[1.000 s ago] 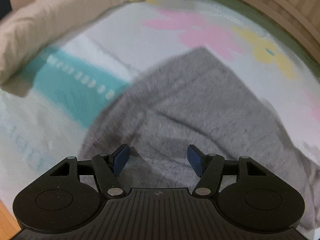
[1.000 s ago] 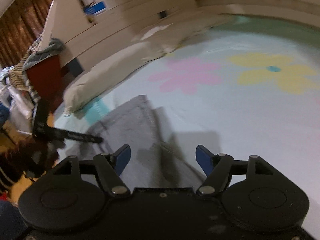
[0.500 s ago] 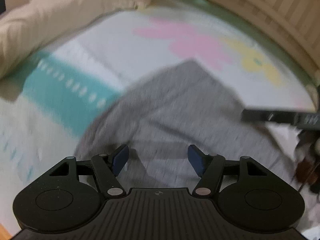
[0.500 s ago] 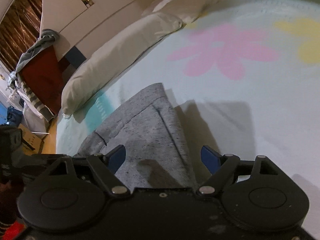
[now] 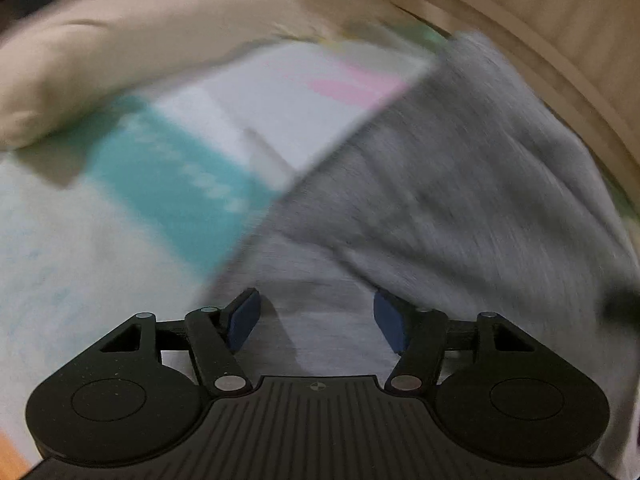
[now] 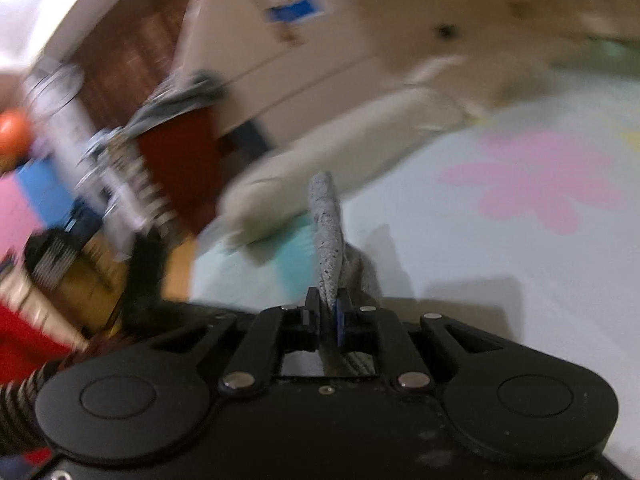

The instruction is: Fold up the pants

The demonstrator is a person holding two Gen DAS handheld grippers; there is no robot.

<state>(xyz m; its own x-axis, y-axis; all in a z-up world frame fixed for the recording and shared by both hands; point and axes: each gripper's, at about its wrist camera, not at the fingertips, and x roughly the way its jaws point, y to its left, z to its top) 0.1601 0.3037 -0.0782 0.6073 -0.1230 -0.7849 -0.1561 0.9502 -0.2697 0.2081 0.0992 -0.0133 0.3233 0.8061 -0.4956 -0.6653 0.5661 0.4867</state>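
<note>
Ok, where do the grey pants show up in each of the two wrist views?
Left wrist: the grey pants fill the centre and right, spreading beyond the open left hand-held gripper.
Right wrist: a pinched fold of the pants stands up at centre, clamped in the shut right hand-held gripper.
Shared landmark: the pink flower on the bedsheet.

I cannot read any text, number or brand in my two views. On the blue label (image 6: pixel 295 9) on the pale furniture in my right view, any writing is too blurred to read. The white marks on the teal stripe (image 5: pixel 176 184) of the bedsheet are blurred too.
</note>
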